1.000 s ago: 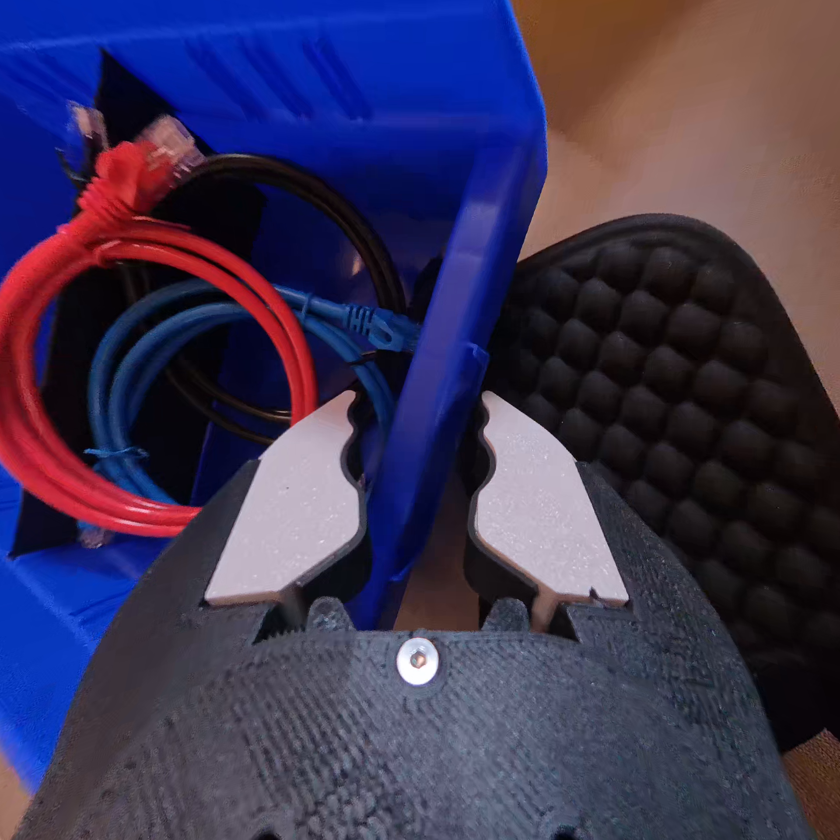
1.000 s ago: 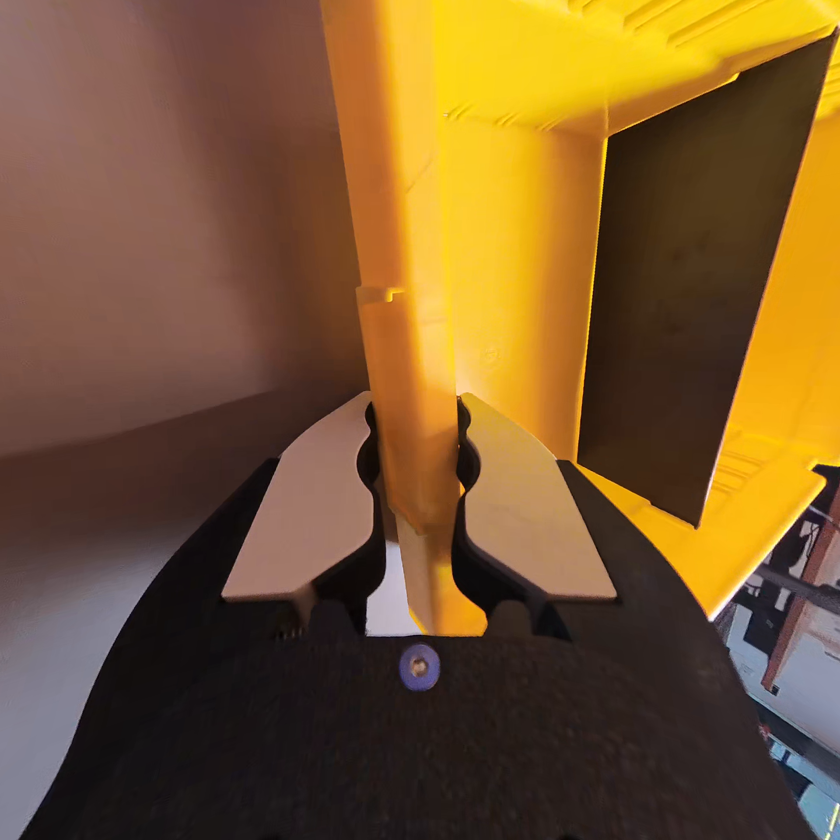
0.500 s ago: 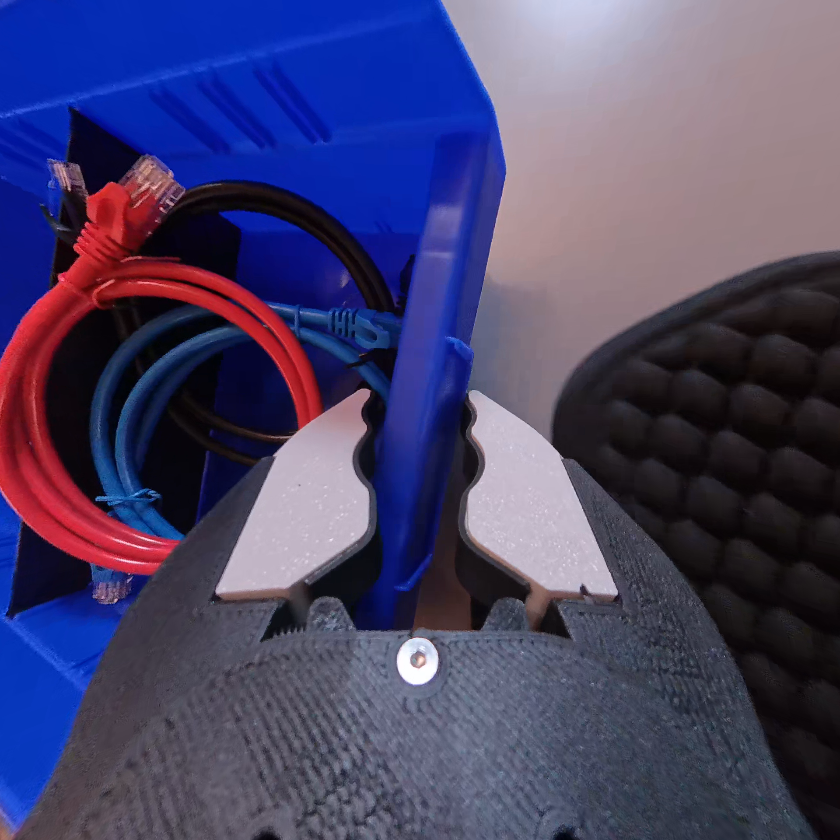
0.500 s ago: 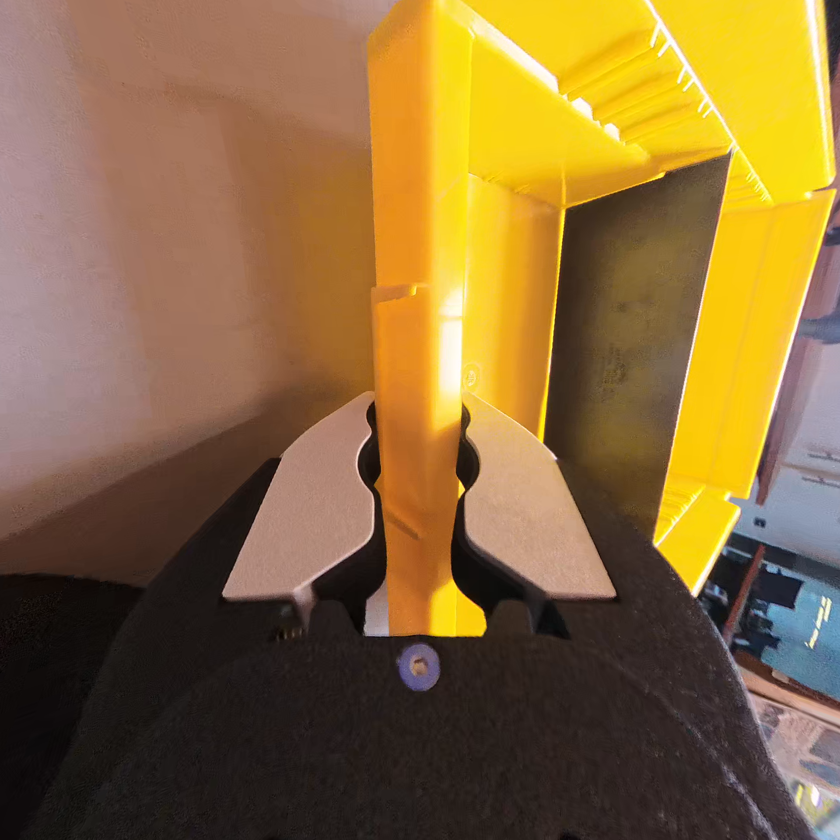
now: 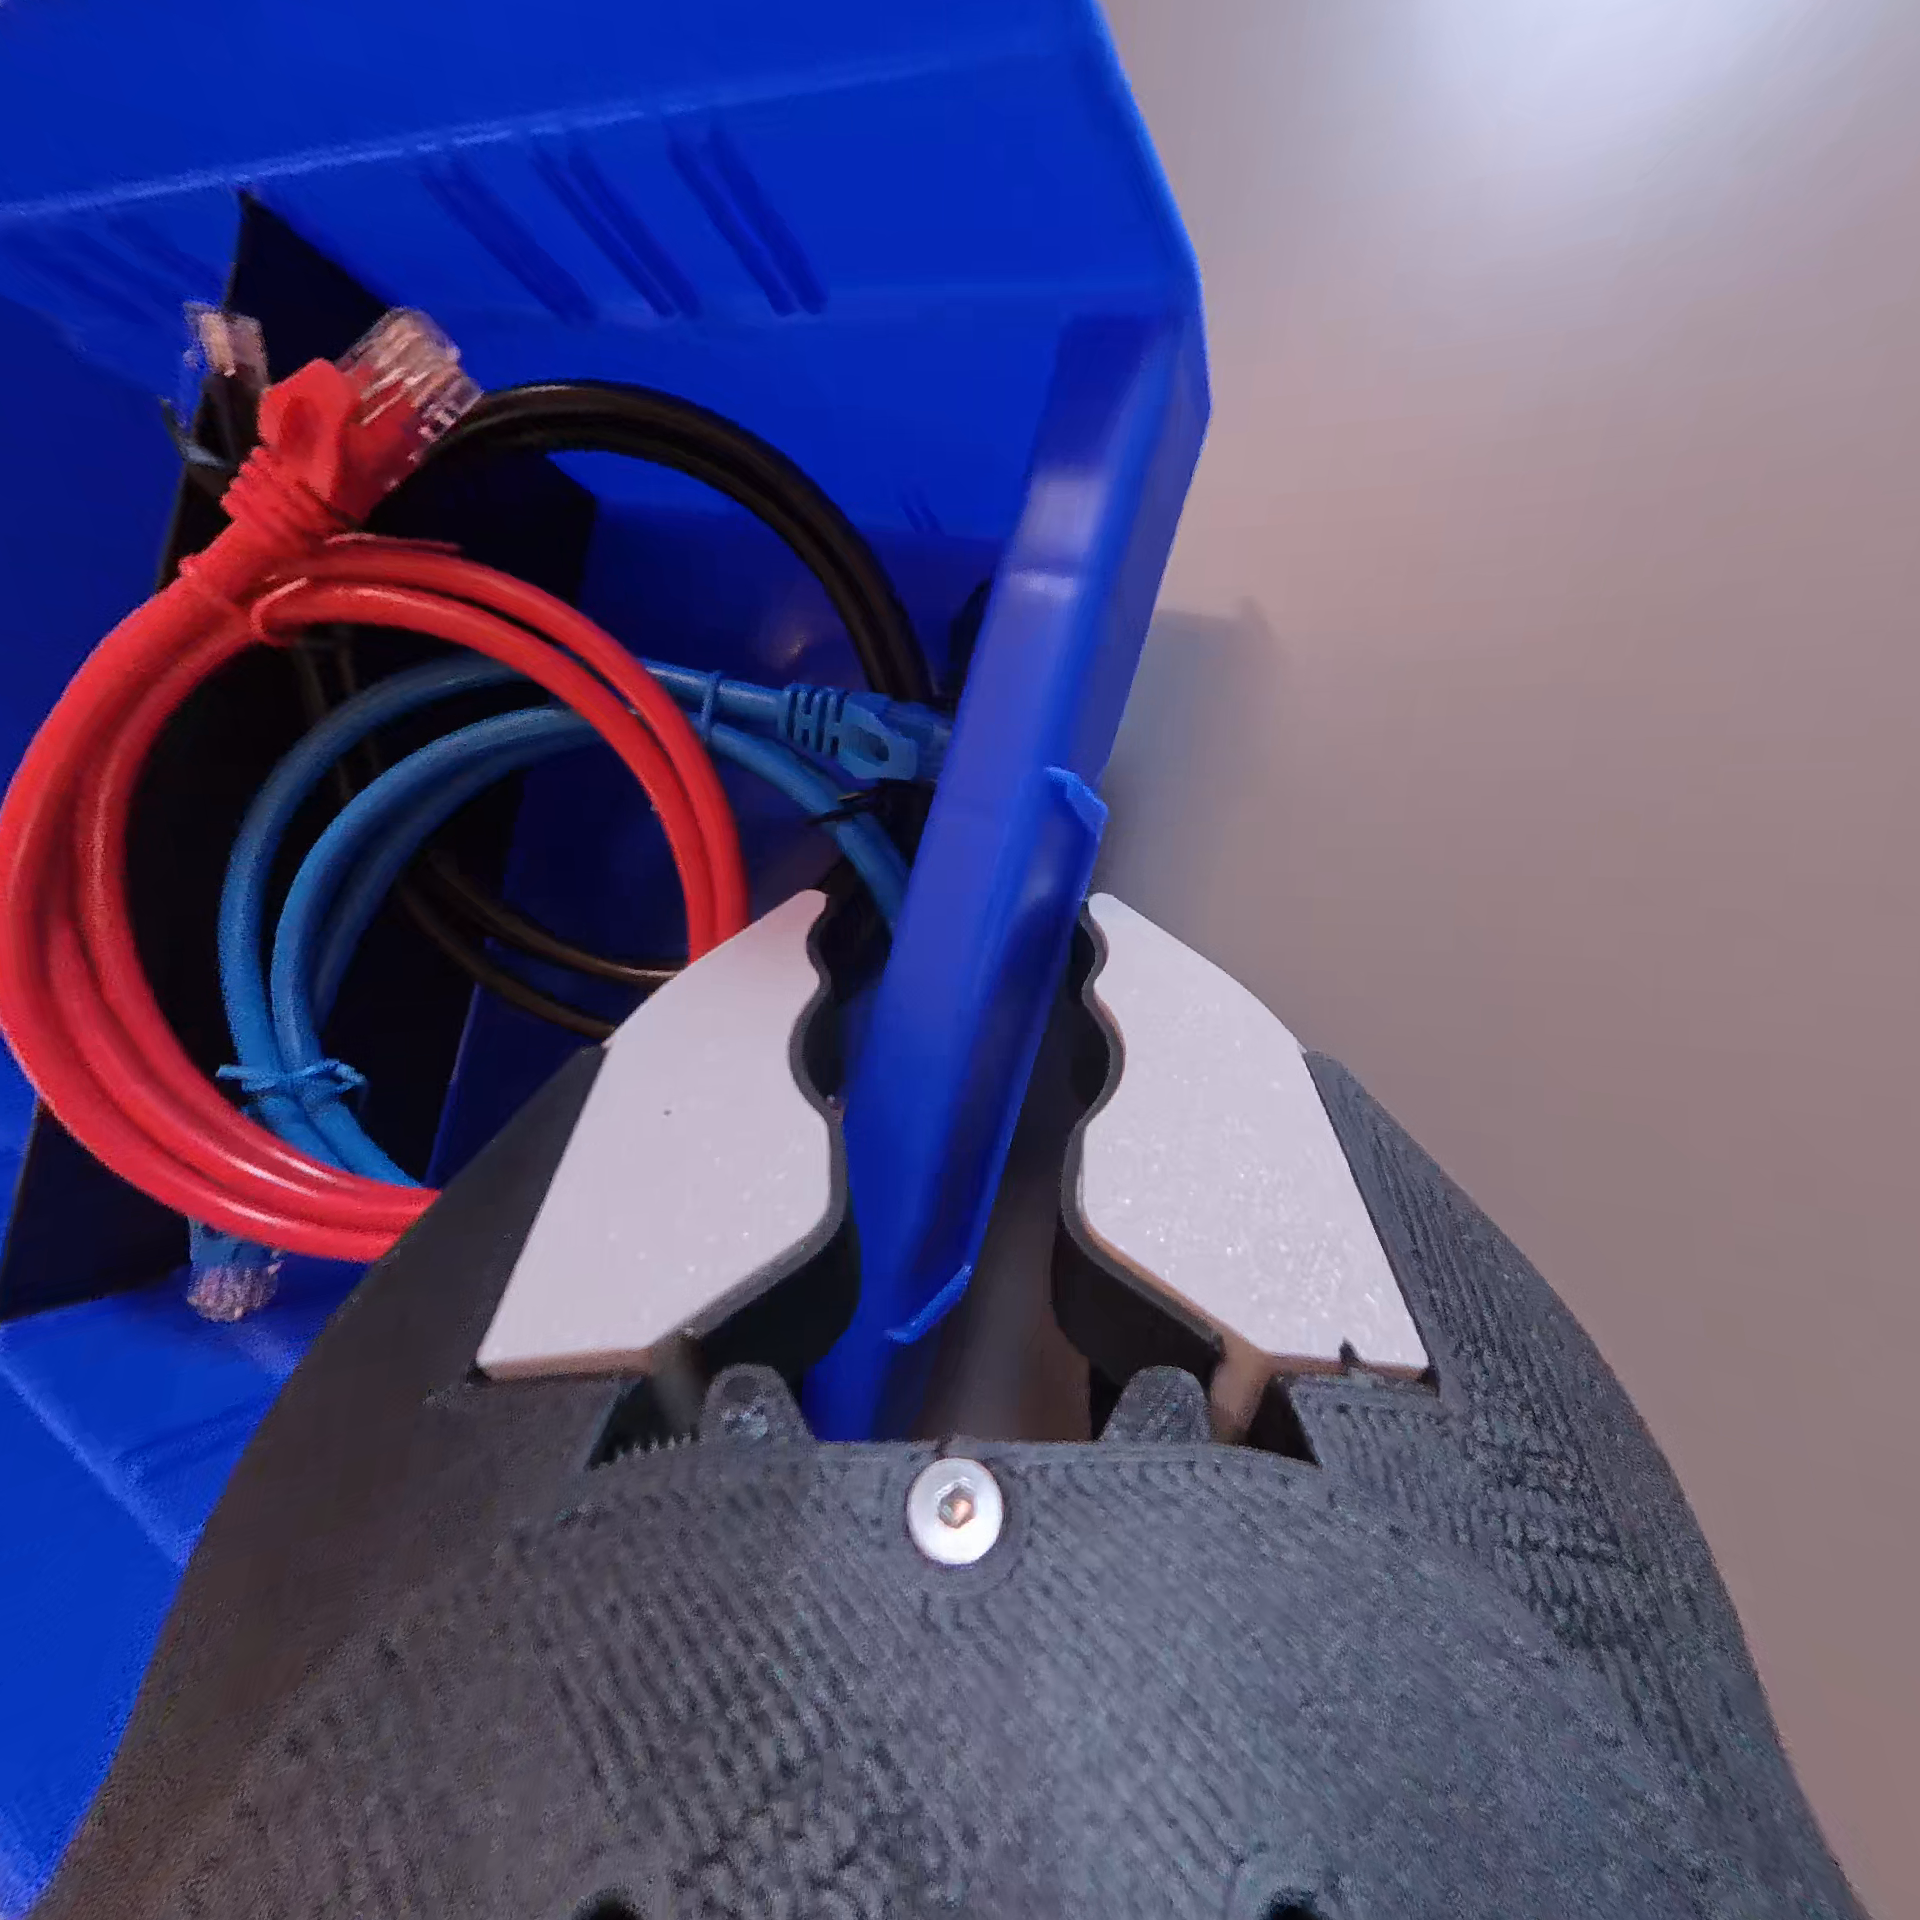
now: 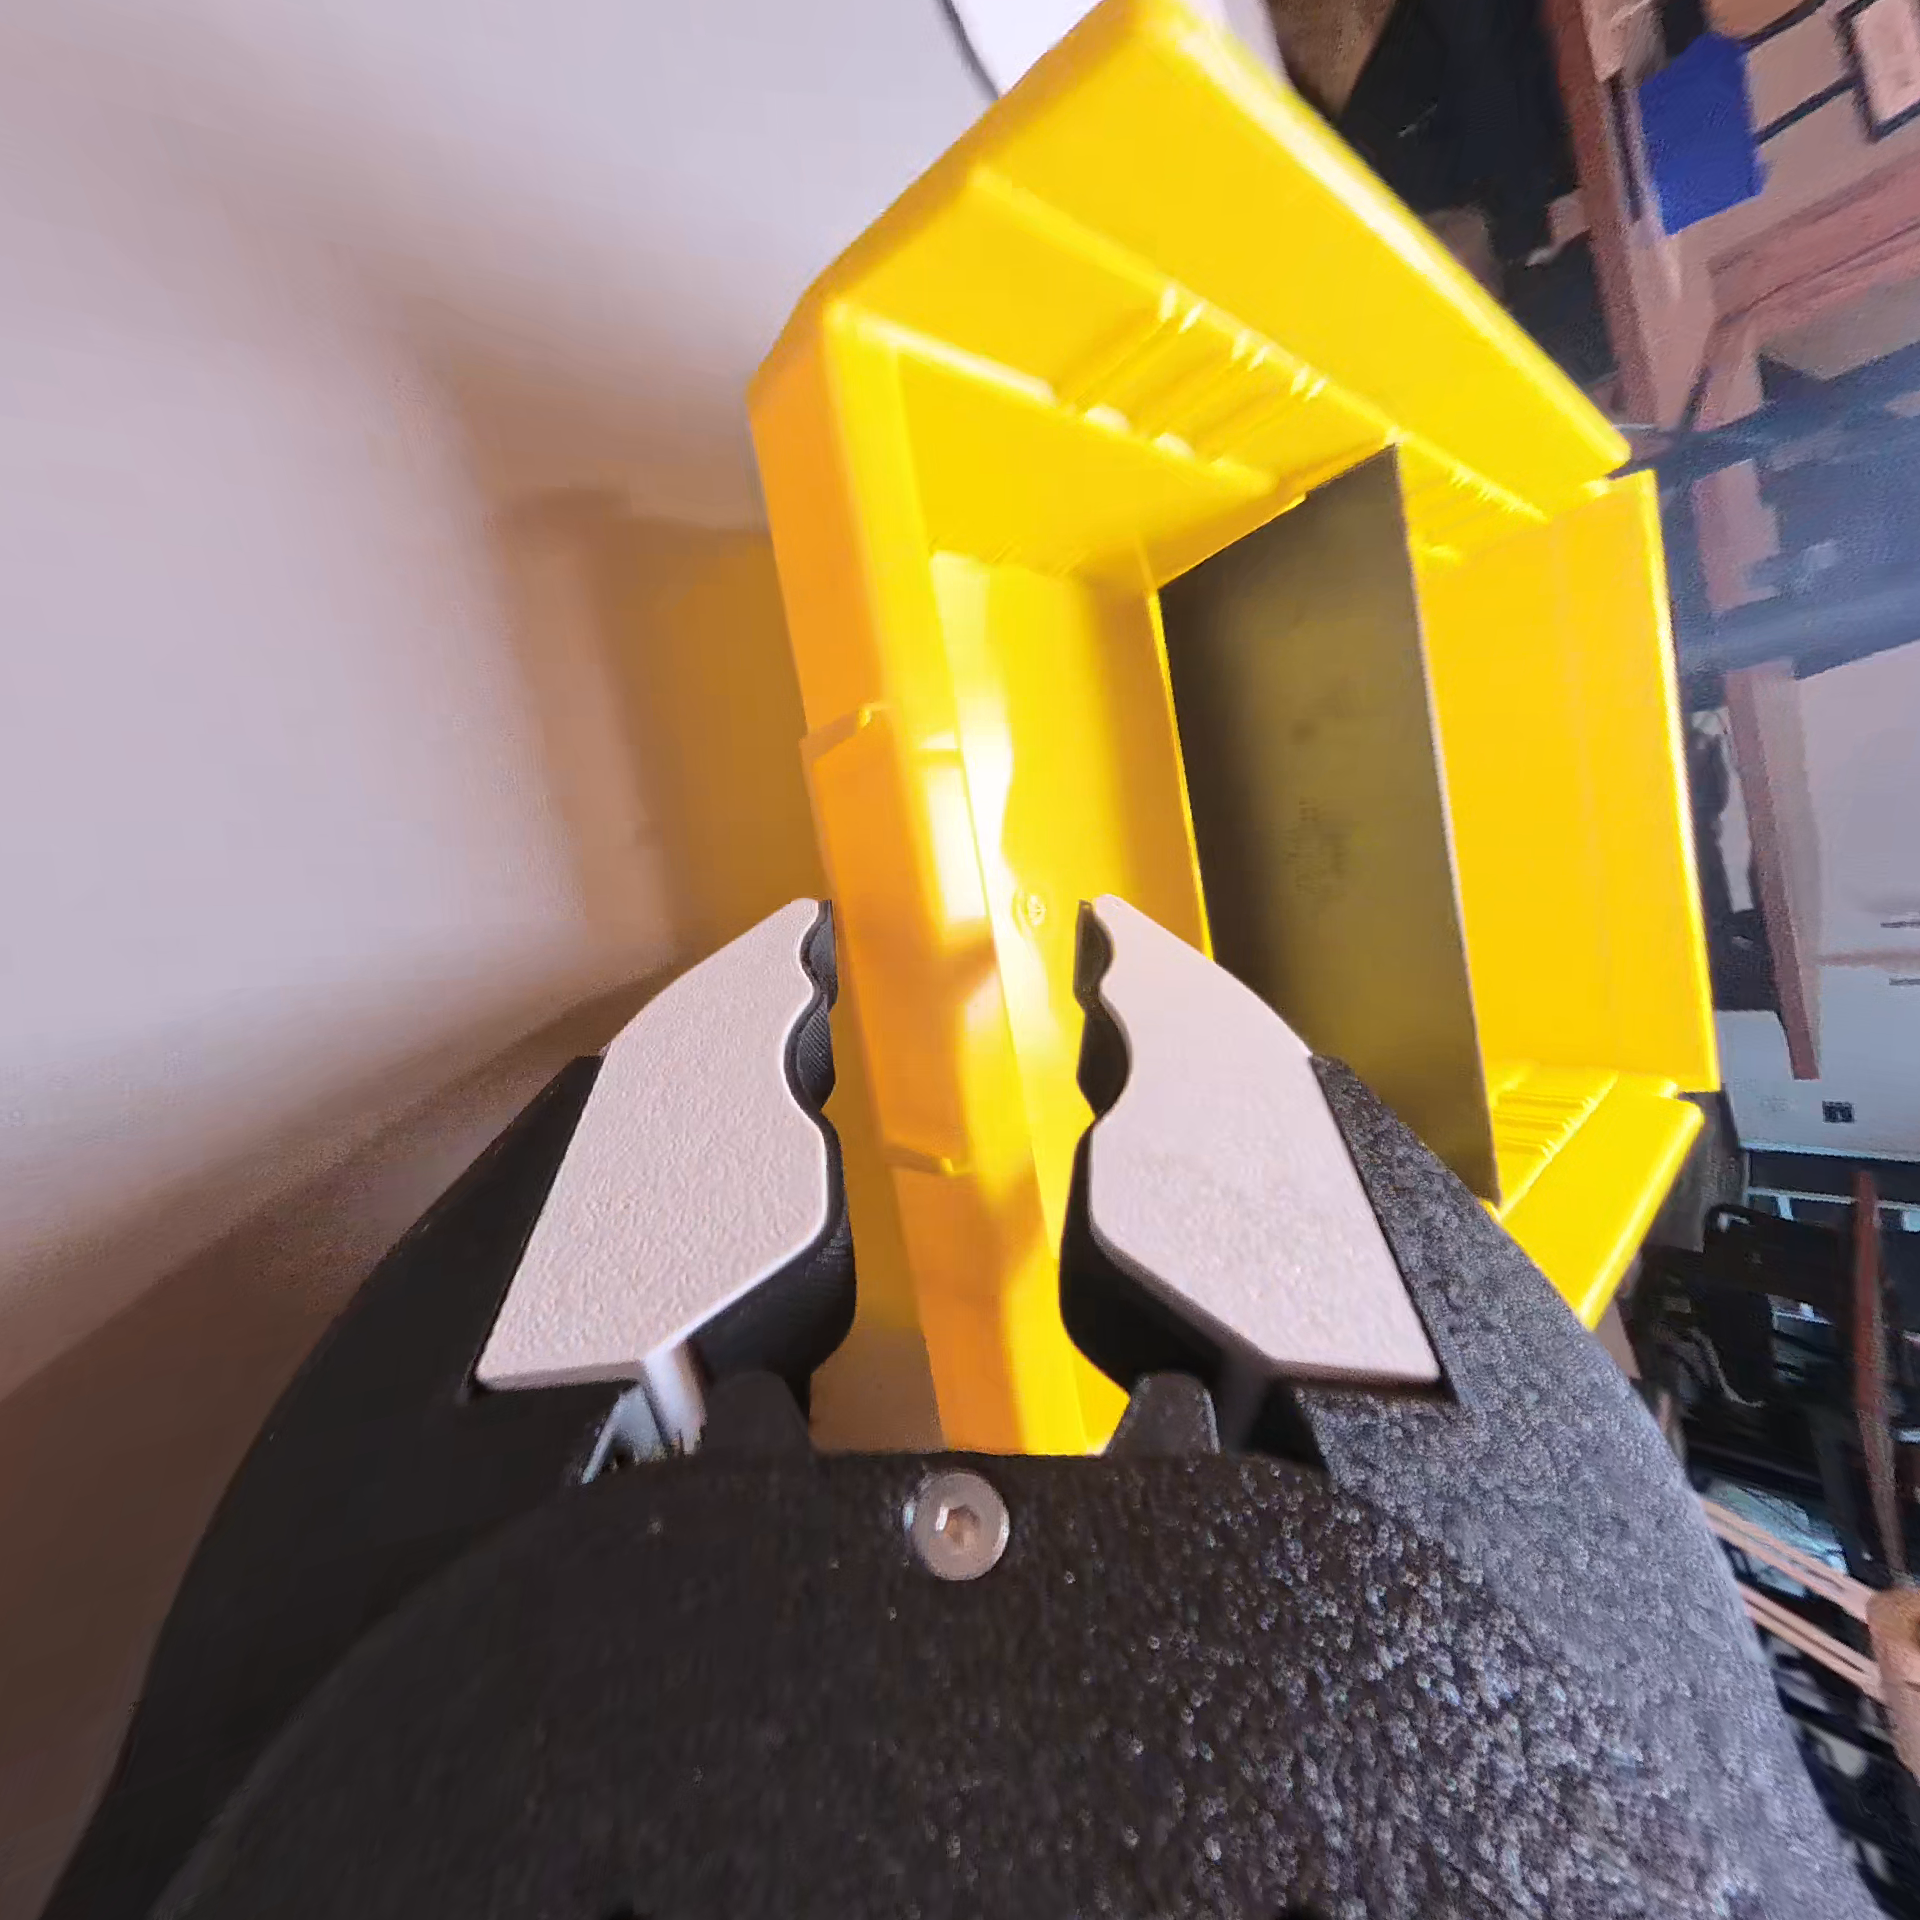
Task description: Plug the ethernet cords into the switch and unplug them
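My left gripper [image 5: 951, 914] is shut on the right side wall of a blue bin [image 5: 1081, 644]. The wall runs slanted between the jaws. Inside the bin lie a coiled red ethernet cord [image 5: 364, 644], a coiled blue cord [image 5: 301, 935] and a black cord [image 5: 727, 457], with clear plugs showing at the upper left. My right gripper [image 6: 951, 914] is shut on the left side wall of a yellow bin [image 6: 1039, 416], which holds only a dark flat liner [image 6: 1320, 779]. No switch is in view.
A plain pale surface [image 5: 1558, 727] fills the space right of the blue bin and also lies left of the yellow bin [image 6: 312, 520]. Wooden furniture and dark clutter [image 6: 1787, 364] show past the yellow bin at the right. Across from one pair of fingers to the other is roughly 55 centimeters.
My left gripper closed on the blue bin's wall and swung with it, so the black bumpy pad left the view. The yellow bin has tilted in my right gripper, and the room behind has come into sight.
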Tool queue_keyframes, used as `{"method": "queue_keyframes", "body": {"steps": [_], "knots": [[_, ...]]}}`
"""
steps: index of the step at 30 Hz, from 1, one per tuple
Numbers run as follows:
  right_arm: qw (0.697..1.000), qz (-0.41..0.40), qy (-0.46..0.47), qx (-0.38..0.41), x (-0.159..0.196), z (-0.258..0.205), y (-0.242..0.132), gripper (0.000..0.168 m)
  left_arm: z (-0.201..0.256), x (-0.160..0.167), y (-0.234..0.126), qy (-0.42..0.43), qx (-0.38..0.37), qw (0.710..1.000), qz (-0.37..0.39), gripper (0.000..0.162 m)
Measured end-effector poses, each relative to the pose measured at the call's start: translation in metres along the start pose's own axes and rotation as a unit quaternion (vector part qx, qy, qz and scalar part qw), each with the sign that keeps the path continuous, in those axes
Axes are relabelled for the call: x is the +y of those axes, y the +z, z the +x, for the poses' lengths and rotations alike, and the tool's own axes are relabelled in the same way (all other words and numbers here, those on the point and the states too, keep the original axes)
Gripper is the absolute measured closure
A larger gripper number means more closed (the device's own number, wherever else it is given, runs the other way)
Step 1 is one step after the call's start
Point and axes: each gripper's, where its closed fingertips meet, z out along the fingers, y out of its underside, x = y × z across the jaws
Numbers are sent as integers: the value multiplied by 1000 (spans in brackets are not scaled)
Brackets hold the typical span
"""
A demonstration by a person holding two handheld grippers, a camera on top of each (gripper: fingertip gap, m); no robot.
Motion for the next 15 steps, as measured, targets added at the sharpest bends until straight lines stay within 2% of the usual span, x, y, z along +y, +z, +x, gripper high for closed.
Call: {"method": "queue_keyframes", "body": {"steps": [2, 5, 8, 11, 15], "knots": [[999, 28, 21, 23, -11, 4, -14, 123, -6, -2, -1, -29, -10, 999, 20, 117], [994, 92, 60, 18, -38, -4, -46, 124, -11, -27, -27, -77, -10, 990, 118, 111], [975, 181, 128, -18, -75, -22, -81, 124, -41, -46, -65, -156, -38, 968, 192, 120], [946, 259, 188, -52, -102, -35, -104, 124, -76, -42, -82, -226, -66, 957, 168, 121], [925, 307, 213, -69, -110, -45, -103, 125, -103, -33, -69, -259, -58, 960, 85, 117]]}}
